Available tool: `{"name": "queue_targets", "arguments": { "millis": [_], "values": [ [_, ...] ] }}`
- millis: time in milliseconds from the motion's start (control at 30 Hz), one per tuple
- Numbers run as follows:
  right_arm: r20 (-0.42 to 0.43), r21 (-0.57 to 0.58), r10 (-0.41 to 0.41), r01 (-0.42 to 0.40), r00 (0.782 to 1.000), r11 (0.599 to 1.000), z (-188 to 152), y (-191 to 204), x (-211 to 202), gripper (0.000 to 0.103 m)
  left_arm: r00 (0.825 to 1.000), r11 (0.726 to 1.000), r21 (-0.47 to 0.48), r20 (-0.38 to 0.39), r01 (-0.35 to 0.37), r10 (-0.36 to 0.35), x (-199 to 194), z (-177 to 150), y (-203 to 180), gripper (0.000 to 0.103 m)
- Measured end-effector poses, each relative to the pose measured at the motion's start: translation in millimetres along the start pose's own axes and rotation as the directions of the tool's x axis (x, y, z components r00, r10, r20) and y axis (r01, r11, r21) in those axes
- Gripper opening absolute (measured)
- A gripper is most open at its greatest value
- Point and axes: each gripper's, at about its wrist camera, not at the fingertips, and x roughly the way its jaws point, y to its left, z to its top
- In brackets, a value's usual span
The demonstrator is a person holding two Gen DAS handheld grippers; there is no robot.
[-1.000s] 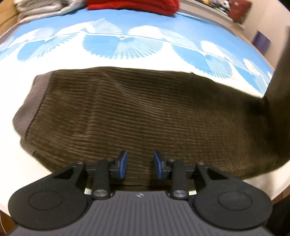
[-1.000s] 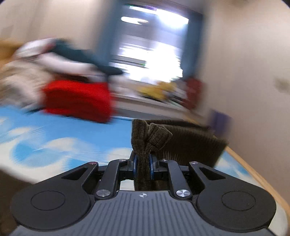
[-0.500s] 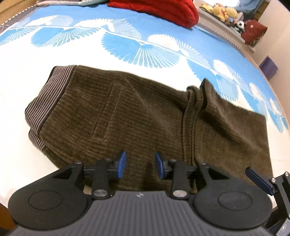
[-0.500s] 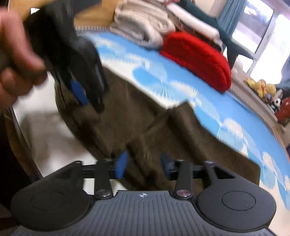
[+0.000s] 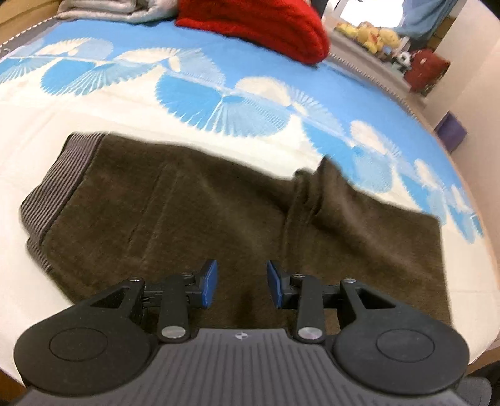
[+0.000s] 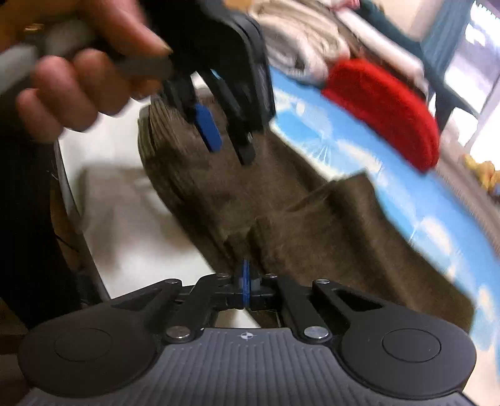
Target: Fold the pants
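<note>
Right hand-held gripper point(image 6: 246, 282) closed over pants point(image 6: 328, 237)

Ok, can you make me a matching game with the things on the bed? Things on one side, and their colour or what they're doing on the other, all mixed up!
Things:
1. pants
2. knitted bundle
3. left gripper
4. right gripper

Colour or state:
A. red, at the far end of the bed
B. jaws shut, blue pads together
C. brown, lying on the bed
D. jaws apart, nothing between them

Pairs: 1-C, 2-A, 3-D, 4-B
</note>
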Motion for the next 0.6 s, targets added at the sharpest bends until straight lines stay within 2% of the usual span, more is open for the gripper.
{"name": "queue_targets", "arguments": {
  "millis": [100,167,200,267,300,333,367,433,467,533,567,600],
  "values": [
    [0.038,0.015,0.044,-0.044,0.998,0.999,8.2,-8.3,-14.1,0.005,0.996,0.996,0.005,0.017,0.086,-0.086,4.0,15.9,-12.3,0.039],
    [0.063,0.067,0.014,-0.018,0.998,0.998,10.6,-22.3,-27.6,0.016,0.99,0.99,0.038,0.039,0.134,-0.135,10.3,30.4,-24.6,0.039],
    [0.064,0.104,-0.008,0.001,0.998,0.995,8.4,-31.4,-33.6,0.021,0.988,0.988,0.054,0.05,0.145,-0.148,14.5,37.2,-30.0,0.044],
    [0.045,0.209,-0.071,0.06,0.996,0.976,3.6,-60.5,-46.0,0.049,0.984,0.984,0.069,0.059,0.166,-0.17,29.6,48.2,-39.7,0.054],
    [0.028,0.272,-0.109,0.097,0.994,0.957,-0.8,-76.8,-53.1,0.056,0.983,0.983,0.069,0.051,0.173,-0.176,39.2,52.8,-43.3,0.058],
    [0.0,0.352,-0.147,0.137,0.989,0.926,-7.7,-96.0,-59.8,0.066,0.983,0.983,0.063,0.044,0.173,-0.176,49.5,56.5,-45.6,0.058],
    [-0.034,0.433,-0.171,0.169,0.985,0.886,-16.4,-113.6,-64.6,0.072,0.984,0.983,0.054,0.03,0.174,-0.176,61.0,59.7,-47.6,0.059],
    [-0.126,0.599,-0.209,0.243,0.97,0.763,-44.2,-150.7,-72.5,0.077,0.984,0.983,0.037,-0.006,0.181,-0.18,82.3,63.4,-50.1,0.059],
    [-0.161,0.645,-0.231,0.28,0.959,0.711,-57.9,-162.4,-73.8,0.078,0.985,0.984,0.034,-0.012,0.172,-0.172,90.4,64.1,-51.2,0.059],
    [-0.248,0.735,-0.261,0.356,0.933,0.577,-92.2,-182.9,-75.0,0.079,0.986,0.986,0.029,-0.023,0.165,-0.164,104.6,64.5,-53.7,0.059],
    [-0.263,0.768,-0.255,0.362,0.931,0.529,-108.3,-187.5,-72.2,0.079,0.984,0.985,0.025,-0.042,0.172,-0.171,112.7,64.0,-54.9,0.059],
    [-0.288,0.791,-0.233,0.368,0.929,0.488,-122.7,-190.8,-67.0,0.079,0.982,0.983,0.028,-0.059,0.181,-0.179,119.3,63.2,-55.8,0.05]
  ]
}}
